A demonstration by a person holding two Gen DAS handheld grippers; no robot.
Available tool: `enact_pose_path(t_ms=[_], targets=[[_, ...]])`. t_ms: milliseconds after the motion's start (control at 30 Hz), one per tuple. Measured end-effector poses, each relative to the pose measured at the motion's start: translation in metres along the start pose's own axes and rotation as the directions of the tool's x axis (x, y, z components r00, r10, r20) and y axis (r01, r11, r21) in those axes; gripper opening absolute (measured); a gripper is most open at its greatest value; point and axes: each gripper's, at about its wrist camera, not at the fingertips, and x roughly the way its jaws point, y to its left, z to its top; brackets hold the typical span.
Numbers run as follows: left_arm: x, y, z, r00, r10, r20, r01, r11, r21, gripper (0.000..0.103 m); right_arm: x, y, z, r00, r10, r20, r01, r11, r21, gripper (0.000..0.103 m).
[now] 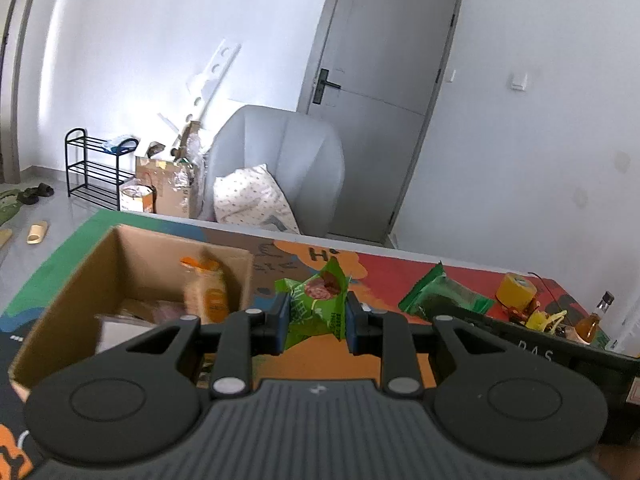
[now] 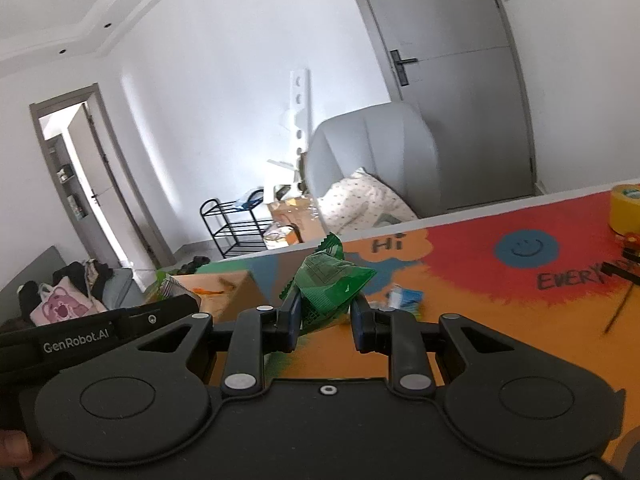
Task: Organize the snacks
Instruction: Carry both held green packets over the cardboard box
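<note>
An open brown cardboard box (image 1: 132,276) on the colourful table (image 2: 460,320) already holds some snacks. Beside it, the left hand-held gripper (image 1: 316,320) clamps a crinkled light-green packet (image 1: 318,308); the right hand-held gripper (image 2: 326,314) clamps a dark-green foil packet (image 2: 332,288). Both remain unboxed.

Between the left gripper's fingers (image 1: 280,320): a snack packet (image 1: 320,304), raised above the worktop (image 1: 328,360). Left of those fingers, a cardboard box (image 1: 80,280) on the worktop with a bottle (image 1: 206,292) upright inside; right of them, another packet (image 1: 444,294), and farther right a tape roll (image 1: 516,290). Between the right gripper's fingers (image 2: 362,320): a second held packet (image 2: 332,292), box beyond to the left, armchair (image 2: 372,152) behind the worktop.
</note>
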Motion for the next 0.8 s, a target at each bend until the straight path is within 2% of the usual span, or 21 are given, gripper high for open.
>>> enact_pose_path(t_ms=[333,800], targets=[[-0.024,0.038,0.008,0.998,0.052,0.024,-0.051,0.998,-0.040,0.026,0.008,0.035,0.000,0.998,0.056,-0.011,-0.056,0.998,-0.039,0.024],[-0.035,0.083,0.006,0.994,0.109,0.009,-0.108,0.989,-0.104,0.026,0.025,0.078,-0.005,0.992,0.115,-0.047,-0.119,0.989,-0.091,0.024]])
